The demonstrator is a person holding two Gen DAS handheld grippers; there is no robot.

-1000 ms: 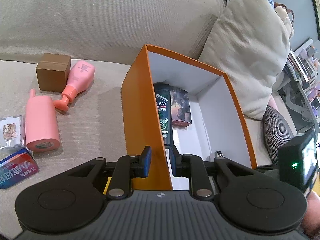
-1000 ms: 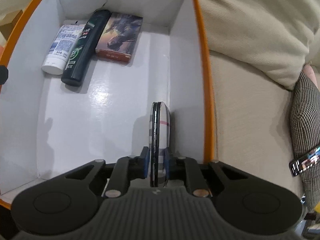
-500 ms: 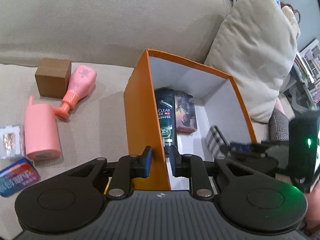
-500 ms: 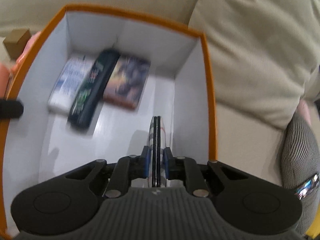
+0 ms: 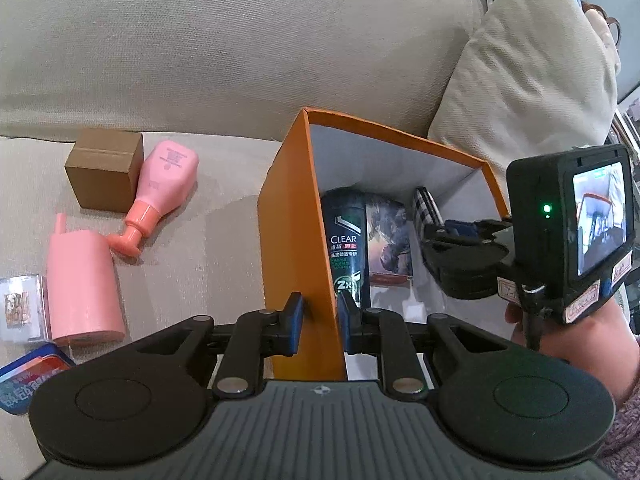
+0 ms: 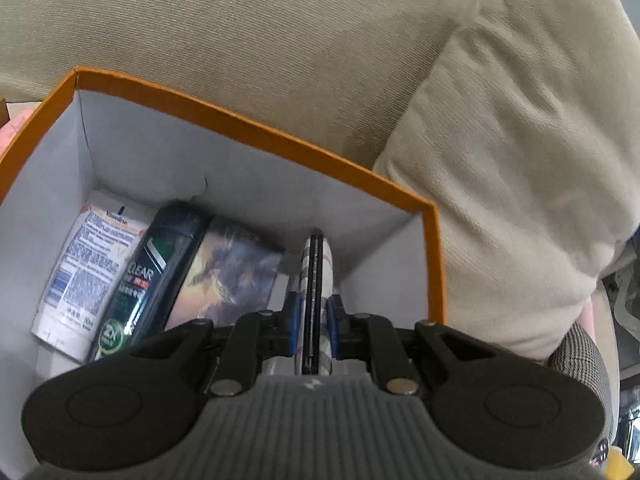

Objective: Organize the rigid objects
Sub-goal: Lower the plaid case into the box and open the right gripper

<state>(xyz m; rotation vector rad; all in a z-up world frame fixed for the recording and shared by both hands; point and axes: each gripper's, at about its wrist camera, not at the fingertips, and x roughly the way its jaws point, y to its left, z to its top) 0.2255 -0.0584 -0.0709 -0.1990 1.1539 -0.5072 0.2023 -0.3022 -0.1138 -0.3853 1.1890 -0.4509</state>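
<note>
Left view: left gripper (image 5: pixel 320 326) pinching box (image 5: pixel 294 240) wall, steadying it; bottles (image 5: pixel 160 196) waiting outside on sofa | Right view: right gripper (image 6: pixel 312 330) clamping plaid case (image 6: pixel 316 280), now carrying it deeper beside book (image 6: pixel 230 276) | Release looking next.

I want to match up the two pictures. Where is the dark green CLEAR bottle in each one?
Left wrist view: the CLEAR bottle lies inside the orange box, just right of the box's near wall, left of the picture card.
Right wrist view: the CLEAR bottle lies low on the left, between the white tube and the picture card.
Shared landmark: the orange box.
</note>
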